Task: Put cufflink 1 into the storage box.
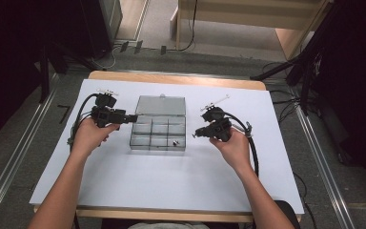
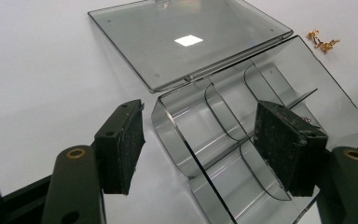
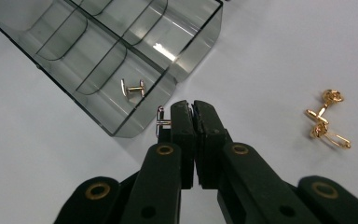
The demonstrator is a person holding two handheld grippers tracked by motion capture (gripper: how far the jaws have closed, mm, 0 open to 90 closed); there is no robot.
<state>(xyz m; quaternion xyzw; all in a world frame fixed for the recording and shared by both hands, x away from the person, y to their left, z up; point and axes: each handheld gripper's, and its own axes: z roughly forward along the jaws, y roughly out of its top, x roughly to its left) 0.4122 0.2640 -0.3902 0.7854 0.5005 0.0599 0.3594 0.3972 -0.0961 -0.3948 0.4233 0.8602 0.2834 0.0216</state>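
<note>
Clear divided box point(image 1: 158, 130), lid open, mid-worktop toward far edge. Left hand-held gripper point(image 2: 200, 149) spread, straddling its corner. Right hand-held gripper point(image 3: 195, 112) pinches silver cufflink point(image 3: 161, 122) beside box; gold cufflinks point(image 3: 327, 119) nearby.

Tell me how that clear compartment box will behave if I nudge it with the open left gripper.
The box looks like thin, stiff plastic, nearly empty, so probably light. On the smooth white table it will likely slide rather than tip. The open lid lies flat behind it and may drag along. The left gripper straddles one corner.
</note>
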